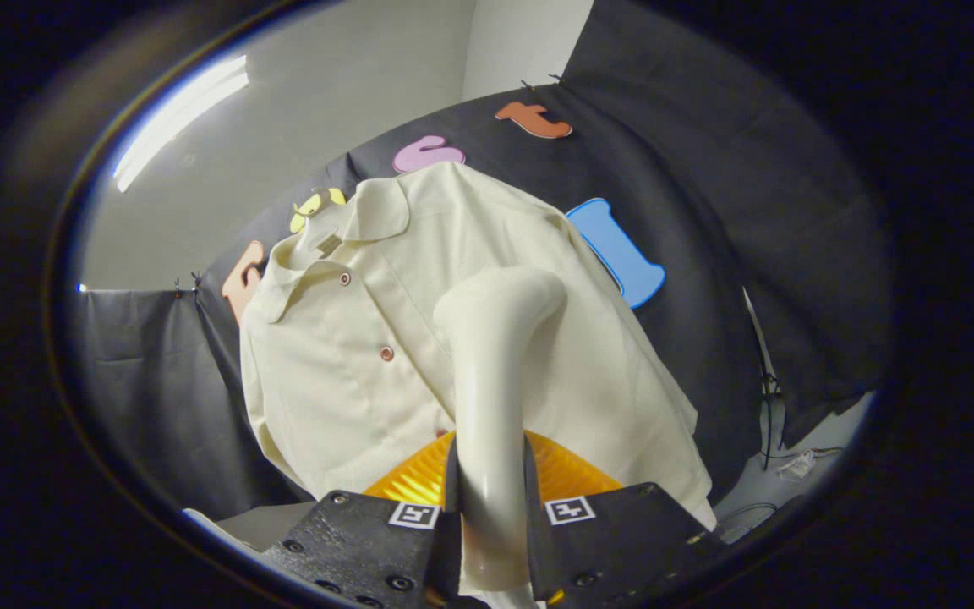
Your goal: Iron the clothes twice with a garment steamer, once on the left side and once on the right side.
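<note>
1. Gripper view: the gripper has both fingers closed tight on the handle of a cream garment steamer, whose head tilts toward 1 o'clock.
2. A cream short-sleeved shirt hangs on the booth wall just beyond the steamer, collar at 11 o'clock, with the steamer head over the placket's 3 o'clock side.
3. An orange ribbed part sits behind the fingers.
4. Risk: the smooth handle could twist in the narrow grip, swinging the head off its lane.
5. Risk: pressing too hard may bunch the loose fabric or snag a button.
</note>
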{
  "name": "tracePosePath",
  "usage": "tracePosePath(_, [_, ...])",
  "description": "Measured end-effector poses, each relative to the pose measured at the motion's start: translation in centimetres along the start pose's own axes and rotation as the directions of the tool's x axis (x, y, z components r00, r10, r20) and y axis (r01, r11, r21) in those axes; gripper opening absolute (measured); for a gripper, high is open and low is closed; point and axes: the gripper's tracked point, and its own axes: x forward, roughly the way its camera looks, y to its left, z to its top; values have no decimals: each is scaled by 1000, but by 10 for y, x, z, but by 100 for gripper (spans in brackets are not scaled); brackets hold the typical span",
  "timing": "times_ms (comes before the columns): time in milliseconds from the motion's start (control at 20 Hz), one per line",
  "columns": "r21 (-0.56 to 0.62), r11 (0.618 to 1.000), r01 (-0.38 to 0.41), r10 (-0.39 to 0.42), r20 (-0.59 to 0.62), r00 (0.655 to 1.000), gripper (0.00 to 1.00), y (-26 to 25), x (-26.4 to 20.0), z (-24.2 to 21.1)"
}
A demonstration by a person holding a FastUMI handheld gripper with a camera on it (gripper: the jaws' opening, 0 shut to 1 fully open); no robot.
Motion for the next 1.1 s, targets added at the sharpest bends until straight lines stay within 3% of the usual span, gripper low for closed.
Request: tracePosePath(1100, [107, 986, 125, -111, -130, 985, 32, -88, -60, -129])
